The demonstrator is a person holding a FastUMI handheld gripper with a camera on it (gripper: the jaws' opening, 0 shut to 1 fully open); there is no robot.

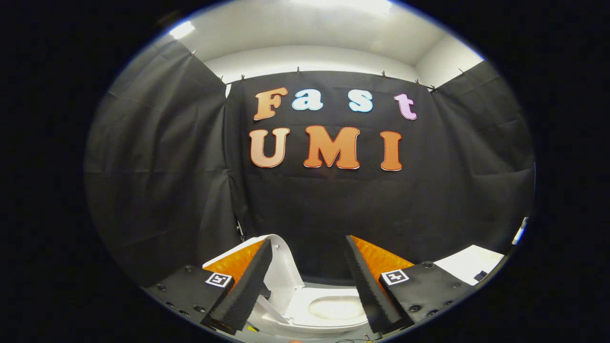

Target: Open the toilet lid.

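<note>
Spread apart, gripper point(310, 247) grasping nothing; toilet lid point(281, 267) already raised just beyond left finger, bowl point(333, 307) lying between and below.

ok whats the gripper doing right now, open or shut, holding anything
Gripper: open, fingers spread wide, holding nothing; the raised white plastic toilet lid stands just beside one finger, with the white toilet bowl beyond and between the fingers.

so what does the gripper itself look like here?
The gripper has two long, wedge-shaped fingers with ribbed inner faces. Each sits on a dark plate with round screw heads, and each plate carries a square black-and-white marker tag. The fingers stand open.
</note>
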